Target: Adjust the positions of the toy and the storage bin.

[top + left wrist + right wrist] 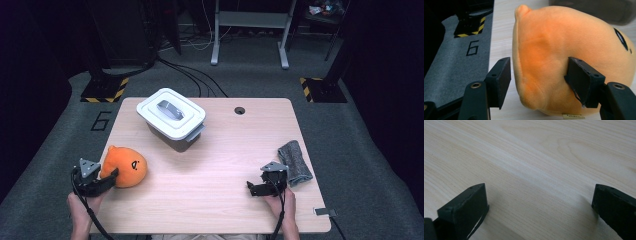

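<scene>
Desk [210,170]: light wood, four items on it. White lidded bin [171,118] at the far left-centre, lid on, grey handle on top. Orange plush toy [124,166] at the near left edge, resting on the desk surface, face turned toward the bin. Grey folded cloth [295,162] near the right edge, untouched.

Left gripper [102,180]: at the plush toy's near-left side. In the left gripper view the jaws straddle a bulge of the toy; the right pad is against the fabric, the left pad stands clear with a visible gap. Roughly half open, so no grip: the toy sits on its own weight.

Right gripper [257,189]: on the near right of the desk, just beside the cloth, jaws spread wide over bare wood, holding nothing.

Progress, as judged: the toy lies on the desk, not lifted. Bin closed, cloth not handled. Whatever involves bin or cloth looks not yet done.
</scene>
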The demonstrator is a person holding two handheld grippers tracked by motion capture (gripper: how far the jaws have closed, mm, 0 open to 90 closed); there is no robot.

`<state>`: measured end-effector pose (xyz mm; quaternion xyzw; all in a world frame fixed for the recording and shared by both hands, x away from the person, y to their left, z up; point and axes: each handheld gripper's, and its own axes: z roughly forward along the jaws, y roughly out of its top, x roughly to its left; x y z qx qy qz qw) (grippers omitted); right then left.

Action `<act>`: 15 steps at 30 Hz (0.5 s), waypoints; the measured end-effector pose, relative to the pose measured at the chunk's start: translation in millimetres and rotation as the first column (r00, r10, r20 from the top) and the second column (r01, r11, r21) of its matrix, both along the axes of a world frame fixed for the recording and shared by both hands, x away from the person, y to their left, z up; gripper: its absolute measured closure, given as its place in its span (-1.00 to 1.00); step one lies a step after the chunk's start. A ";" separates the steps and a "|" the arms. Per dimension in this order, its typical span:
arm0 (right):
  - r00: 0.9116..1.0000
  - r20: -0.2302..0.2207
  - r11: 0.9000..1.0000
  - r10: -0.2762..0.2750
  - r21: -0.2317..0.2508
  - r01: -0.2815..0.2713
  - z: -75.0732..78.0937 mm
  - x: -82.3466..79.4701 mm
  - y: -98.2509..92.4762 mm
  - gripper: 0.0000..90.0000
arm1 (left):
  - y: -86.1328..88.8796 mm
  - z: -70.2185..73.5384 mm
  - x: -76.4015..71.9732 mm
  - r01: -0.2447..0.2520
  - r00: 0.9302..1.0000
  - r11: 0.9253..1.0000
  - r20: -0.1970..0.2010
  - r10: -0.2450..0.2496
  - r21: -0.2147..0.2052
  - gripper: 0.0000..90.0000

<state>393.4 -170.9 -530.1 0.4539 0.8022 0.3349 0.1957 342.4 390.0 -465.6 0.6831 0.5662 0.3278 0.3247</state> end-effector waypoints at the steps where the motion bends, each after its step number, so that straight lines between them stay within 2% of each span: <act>1: 1.000 0.000 1.000 0.000 0.000 0.000 0.0 0.0 0.0 -1.00 | 2.6 -1.1 1.1 -0.008 1.000 1.000 0.010 0.009 -0.013 -0.21; 2: 1.000 -0.001 1.000 0.000 0.000 0.000 0.1 -0.1 0.0 -1.00 | 6.7 -0.4 1.5 -0.005 1.000 1.000 -0.004 0.005 -0.022 -0.24; 5: 1.000 -0.001 1.000 0.000 0.000 0.000 0.0 0.0 0.0 -1.00 | 15.6 -1.8 3.7 -0.011 1.000 0.996 -0.002 0.011 -0.089 -0.34; 6: 1.000 0.000 1.000 0.000 0.000 0.000 0.0 0.0 0.0 -1.00 | 18.1 -1.0 3.5 -0.006 1.000 0.997 -0.010 0.006 -0.083 -0.36; 7: 1.000 0.000 1.000 0.000 0.000 0.000 0.0 0.0 0.0 -1.00 | 19.2 -1.1 4.0 -0.011 1.000 0.997 -0.001 0.011 -0.080 -0.37; 8: 1.000 -0.001 1.000 -0.001 0.000 0.001 0.0 -0.1 0.0 -1.00 | 20.6 0.4 3.4 -0.007 1.000 0.995 -0.010 0.006 -0.095 -0.38; 9: 1.000 -0.001 1.000 -0.001 0.000 0.001 0.1 -0.1 0.1 -1.00 | 21.1 -0.3 4.1 -0.010 1.000 0.996 0.005 0.010 -0.094 -0.39; 13: 1.000 0.000 1.000 0.000 0.000 0.000 0.0 0.0 0.0 -1.00 | 21.9 3.2 3.3 -0.007 1.000 0.996 -0.010 0.006 -0.090 -0.46; 15: 1.000 0.000 1.000 0.000 0.000 0.000 0.0 0.0 0.0 -1.00 | 20.4 4.6 3.4 -0.014 1.000 0.995 0.006 0.015 -0.100 -0.50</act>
